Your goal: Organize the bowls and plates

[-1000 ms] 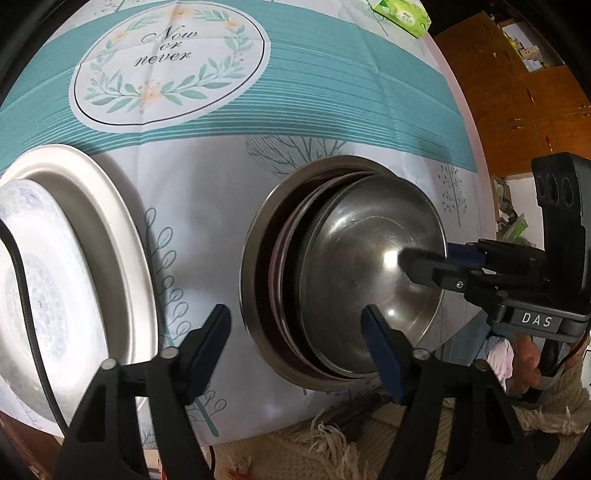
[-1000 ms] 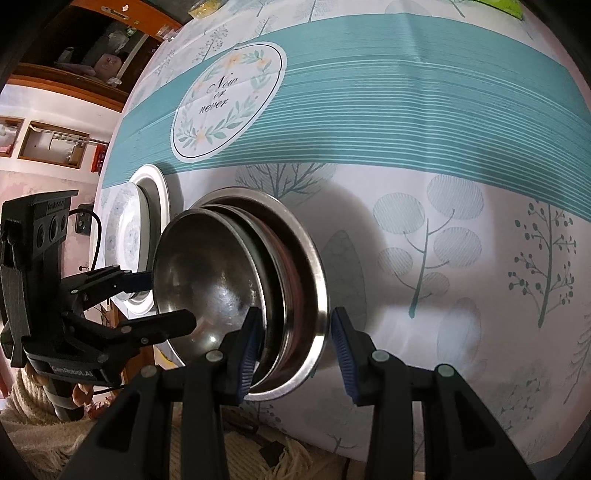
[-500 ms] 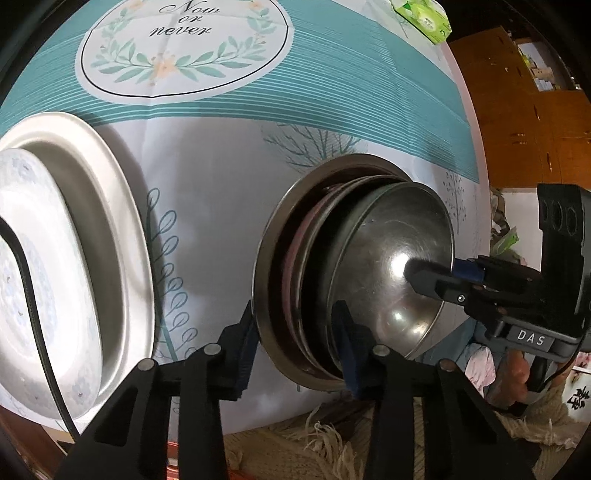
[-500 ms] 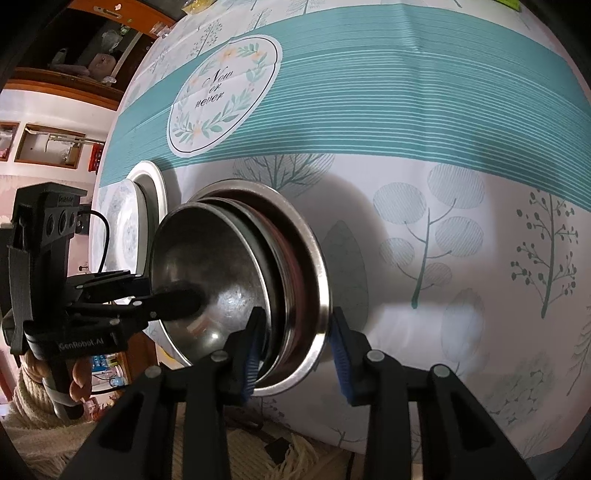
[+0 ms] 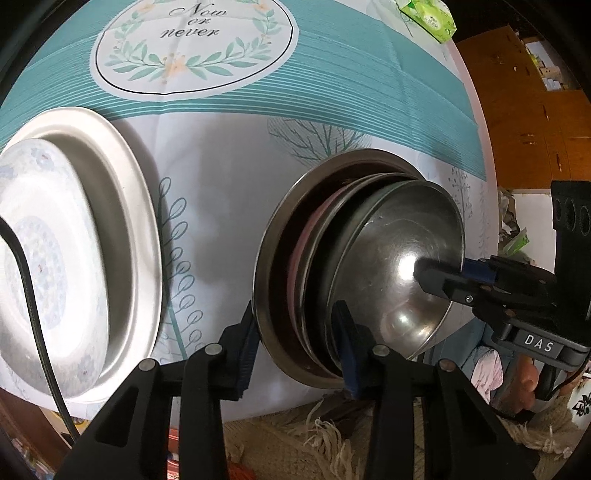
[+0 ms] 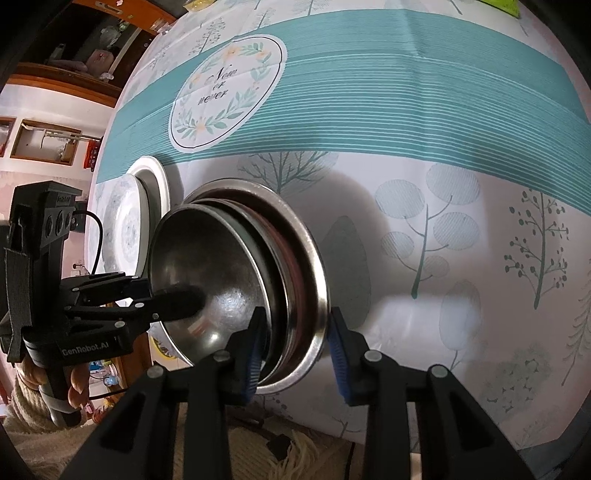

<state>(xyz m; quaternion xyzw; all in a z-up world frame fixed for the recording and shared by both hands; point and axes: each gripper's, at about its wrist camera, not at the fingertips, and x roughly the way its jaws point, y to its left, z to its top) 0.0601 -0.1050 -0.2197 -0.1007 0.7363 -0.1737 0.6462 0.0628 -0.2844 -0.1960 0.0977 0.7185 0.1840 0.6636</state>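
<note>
A table (image 5: 229, 155) is carrying everything under a tablecloth (image 6: 424, 110) with a teal striped band, a round "Now or never" wreath emblem and pale tree prints. Two groups of dishes are sitting near its front edge, well apart. On the left, one oval white platter (image 5: 122, 206) is lying flat with its long axis running from the table's front edge toward the far side, and one white bowl with a faint blue pattern (image 5: 40, 258) is resting in it. On the right, a stack (image 6: 280, 266) is opening upward: one wide steel plate (image 5: 280, 229) at the bottom, a pinkish plate edge and at least one more metal rim showing between, and one steel bowl (image 5: 399, 266) on top, sitting off-centre toward the front edge. The left hand-held gripper (image 5: 299, 343), partly closed, is straddling the stack's left rims, one finger outside the wide plate and one inside the bowl; whether the pads are pressing is not clear. The right hand-held gripper (image 6: 295, 347), its jaws having just been closing, is straddling the stack's right side likewise, and contact cannot be told either. A black cable (image 5: 33, 306) is crossing in front of the white bowl. One green packet (image 5: 428, 16) is lying at the far edge. A fringed cream fabric (image 5: 295, 435) is hanging below the table.
</note>
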